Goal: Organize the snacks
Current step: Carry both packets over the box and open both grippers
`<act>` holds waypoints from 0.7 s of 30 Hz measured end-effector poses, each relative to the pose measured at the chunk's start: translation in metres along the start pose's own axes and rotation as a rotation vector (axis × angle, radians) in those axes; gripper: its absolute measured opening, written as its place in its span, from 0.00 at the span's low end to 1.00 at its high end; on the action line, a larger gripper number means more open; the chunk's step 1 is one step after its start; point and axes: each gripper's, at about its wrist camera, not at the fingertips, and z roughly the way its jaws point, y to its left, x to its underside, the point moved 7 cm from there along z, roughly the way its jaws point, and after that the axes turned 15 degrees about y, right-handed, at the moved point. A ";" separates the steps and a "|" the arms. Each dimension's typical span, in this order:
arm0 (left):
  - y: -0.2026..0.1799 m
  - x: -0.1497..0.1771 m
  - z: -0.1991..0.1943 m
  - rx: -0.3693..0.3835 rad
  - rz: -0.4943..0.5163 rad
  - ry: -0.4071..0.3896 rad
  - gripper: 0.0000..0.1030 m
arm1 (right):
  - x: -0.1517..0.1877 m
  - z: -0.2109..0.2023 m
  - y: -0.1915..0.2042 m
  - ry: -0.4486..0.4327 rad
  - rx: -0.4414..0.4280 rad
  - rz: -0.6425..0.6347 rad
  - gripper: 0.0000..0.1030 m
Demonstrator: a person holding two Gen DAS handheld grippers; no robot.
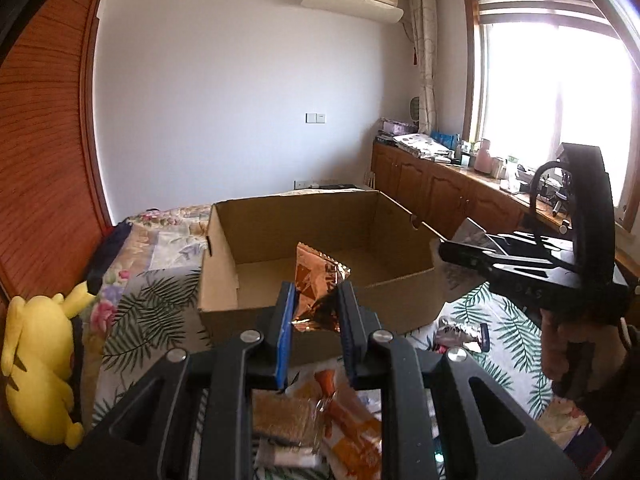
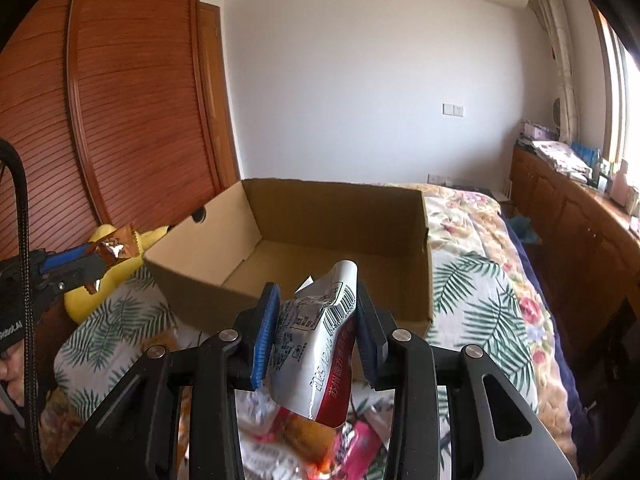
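I am pinching a copper packet (image 1: 316, 280) in my left fingers (image 1: 314, 312) and a white pouch (image 2: 316, 332) in my right fingers (image 2: 316, 328), holding both before the box (image 1: 320, 240) for dropping in.

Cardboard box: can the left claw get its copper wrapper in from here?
Probably yes. The cardboard box is open-topped and looks empty, straight ahead of the left claw, which grips the copper wrapper.

The cardboard box (image 1: 320, 248) at twelve o'clock stands open-topped, its floor bare; only its near wall bars entry. Loose snack packets (image 1: 344, 420) crowd six o'clock; a yellow plush toy (image 1: 40, 364) blocks nine o'clock.
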 end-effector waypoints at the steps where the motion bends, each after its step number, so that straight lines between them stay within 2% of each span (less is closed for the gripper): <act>1: 0.000 -0.003 0.005 0.006 -0.002 0.003 0.18 | -0.002 0.002 0.000 -0.001 -0.005 0.006 0.34; 7: 0.001 -0.020 0.033 -0.003 -0.007 0.024 0.18 | -0.014 0.019 -0.010 0.014 -0.015 0.060 0.34; 16: 0.005 -0.028 0.074 -0.021 -0.035 0.093 0.18 | -0.024 0.044 -0.040 0.056 -0.047 0.169 0.35; 21: 0.004 -0.032 0.086 -0.030 -0.039 0.110 0.19 | -0.026 0.056 -0.048 0.089 -0.021 0.184 0.36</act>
